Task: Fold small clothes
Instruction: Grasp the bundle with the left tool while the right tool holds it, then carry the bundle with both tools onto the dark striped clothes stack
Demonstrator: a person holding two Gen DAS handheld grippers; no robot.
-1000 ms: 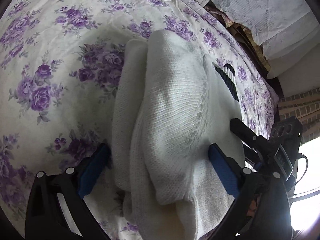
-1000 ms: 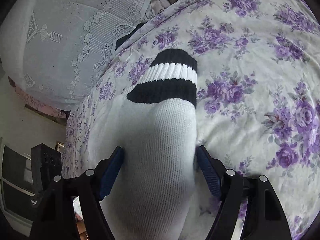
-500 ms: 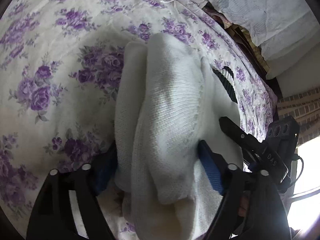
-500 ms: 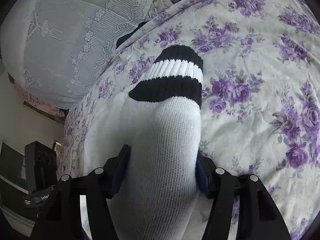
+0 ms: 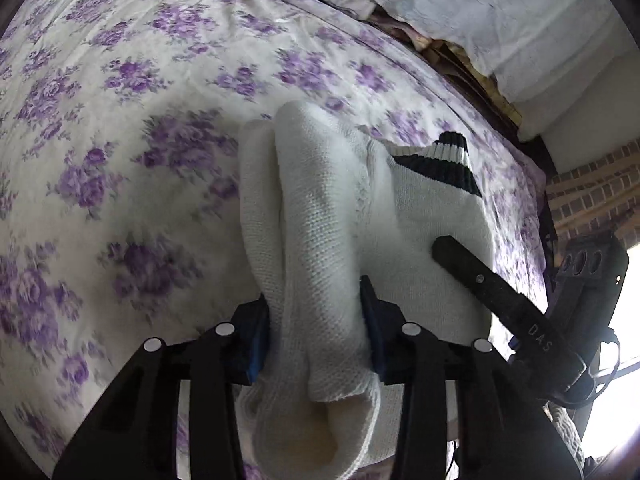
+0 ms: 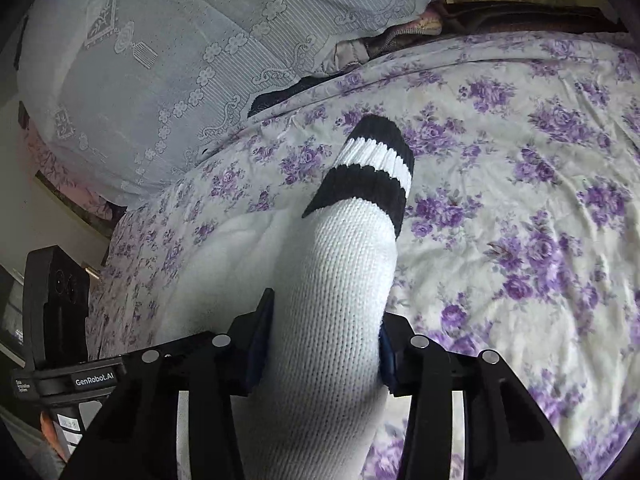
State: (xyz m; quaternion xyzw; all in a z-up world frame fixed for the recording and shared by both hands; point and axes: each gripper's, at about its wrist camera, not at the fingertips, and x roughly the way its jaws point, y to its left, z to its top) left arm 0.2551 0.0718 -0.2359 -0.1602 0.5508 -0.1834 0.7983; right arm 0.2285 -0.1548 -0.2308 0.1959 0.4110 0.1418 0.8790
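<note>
Item: white knit sock (image 5: 320, 216), black-striped cuff (image 6: 372, 172); soft, light, limp, likely to sag. Your left gripper (image 5: 316, 328) has just closed, pinching the foot end. Your right gripper (image 6: 324, 344) has closed on the leg; grip bunched knit.

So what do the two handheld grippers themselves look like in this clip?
Both are black, angular plastic frames with round silver screw heads and blue pads on the fingers. The left gripper and right gripper match. From the right wrist view, the left one's body carries white GenRobot.AI lettering; from the left, the right one shows "DAS".
</note>
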